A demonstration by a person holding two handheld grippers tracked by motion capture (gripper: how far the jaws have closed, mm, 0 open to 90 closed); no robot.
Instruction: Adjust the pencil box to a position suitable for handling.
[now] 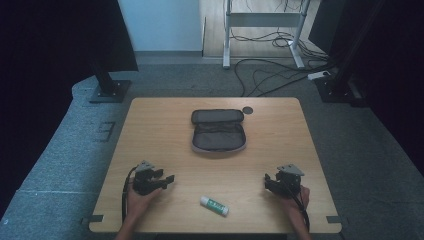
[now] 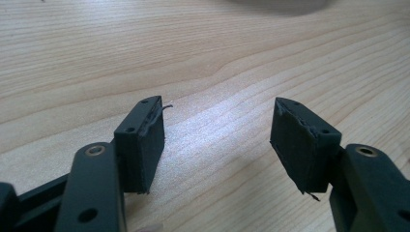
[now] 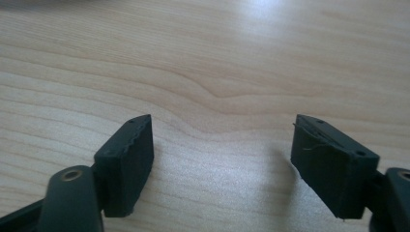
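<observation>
Glue stick (image 1: 214, 205): lies flat at near edge of desk (image 1: 150, 125), between both hands, within easy reach.
Pencil case (image 1: 218, 131): unzipped at far centre, ready to receive.
Left gripper (image 1: 169, 179): wide, empty.
Right gripper (image 1: 268, 181): wide, empty.

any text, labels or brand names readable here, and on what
No text can be read anywhere.
glue stick: a green band of print on its white body, too small and blurred to read.
pencil case: lies open, no label visible.
table: bare wood grain in both gripper views, no marks or signs.
</observation>
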